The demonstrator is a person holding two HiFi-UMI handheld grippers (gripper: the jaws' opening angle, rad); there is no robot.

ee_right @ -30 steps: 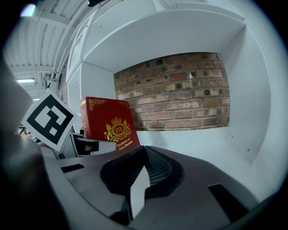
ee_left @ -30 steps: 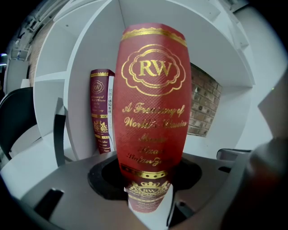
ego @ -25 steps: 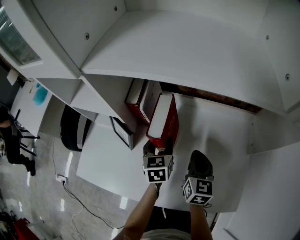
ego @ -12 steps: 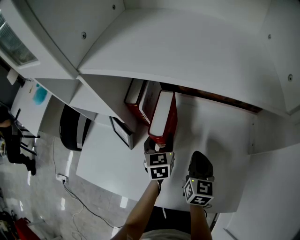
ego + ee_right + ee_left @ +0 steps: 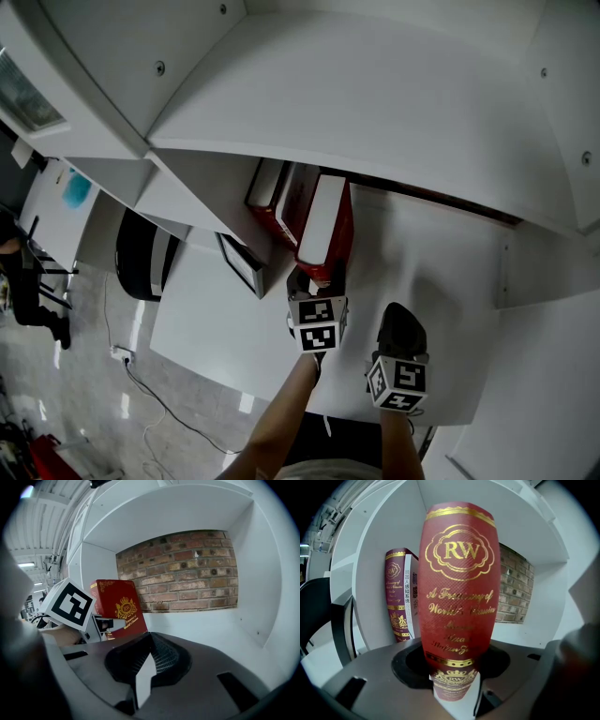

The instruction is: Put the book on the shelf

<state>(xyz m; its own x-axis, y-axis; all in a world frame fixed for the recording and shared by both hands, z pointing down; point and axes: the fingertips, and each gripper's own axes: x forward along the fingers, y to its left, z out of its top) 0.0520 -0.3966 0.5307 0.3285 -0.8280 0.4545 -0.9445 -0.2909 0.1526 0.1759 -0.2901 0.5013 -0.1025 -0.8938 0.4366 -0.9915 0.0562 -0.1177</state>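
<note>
A thick red book (image 5: 323, 228) with gold lettering stands upright on the white shelf board (image 5: 422, 253). Its spine (image 5: 457, 597) faces me in the left gripper view. My left gripper (image 5: 307, 281) is shut on the lower end of that spine (image 5: 454, 686). Just left of it, other red books (image 5: 277, 192) stand against the compartment's side wall, one of them also seen as a red book (image 5: 400, 599) behind the held one. To the right, my right gripper (image 5: 400, 319) rests low over the board with its jaws together on nothing (image 5: 145, 665). From there the held book (image 5: 119, 609) shows at left.
A brick wall (image 5: 183, 571) backs the compartment. White side panels (image 5: 276, 588) close it on both sides, and an upper shelf (image 5: 375, 103) overhangs it. A framed picture (image 5: 242, 264) leans at the left. A black chair (image 5: 141, 253) stands on the floor below.
My left gripper has carried the red book slightly deeper into the compartment, closer to the standing books. The right gripper has stayed where it was.
</note>
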